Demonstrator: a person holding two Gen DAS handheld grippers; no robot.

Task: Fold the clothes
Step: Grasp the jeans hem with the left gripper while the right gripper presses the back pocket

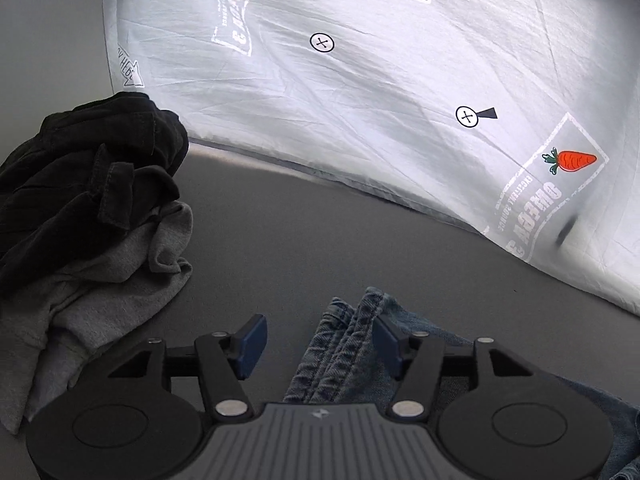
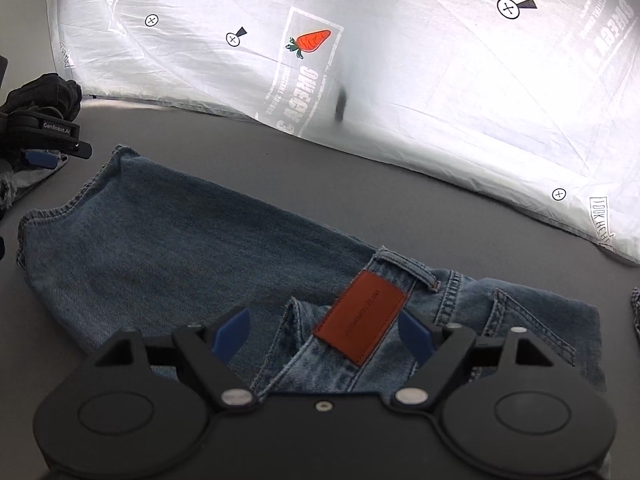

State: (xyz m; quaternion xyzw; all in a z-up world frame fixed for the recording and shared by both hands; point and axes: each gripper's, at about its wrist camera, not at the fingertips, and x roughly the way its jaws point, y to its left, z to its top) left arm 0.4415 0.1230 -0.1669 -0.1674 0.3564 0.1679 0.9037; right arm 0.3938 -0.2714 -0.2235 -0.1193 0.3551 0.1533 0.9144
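Blue jeans [image 2: 180,240] lie flat and folded on the dark grey table [image 2: 400,208], the waistband with its brown leather patch [image 2: 360,316] nearest the right wrist camera. My right gripper [image 2: 324,336] hovers open over that waistband, the patch between its blue pads without touching them. At the far left of this view is my left gripper [image 2: 42,156], by the leg ends. In the left wrist view my left gripper [image 1: 320,344] stands open, and the bunched denim hem [image 1: 344,352] lies between its fingers with neither pad pressing on it.
A crumpled black garment [image 1: 88,172] rests on a grey one [image 1: 100,288] in a pile left of the left gripper. A white sheet printed with carrots [image 1: 400,100] hangs along the table's far edge. Bare table surface [image 1: 300,240] lies between the jeans and the sheet.
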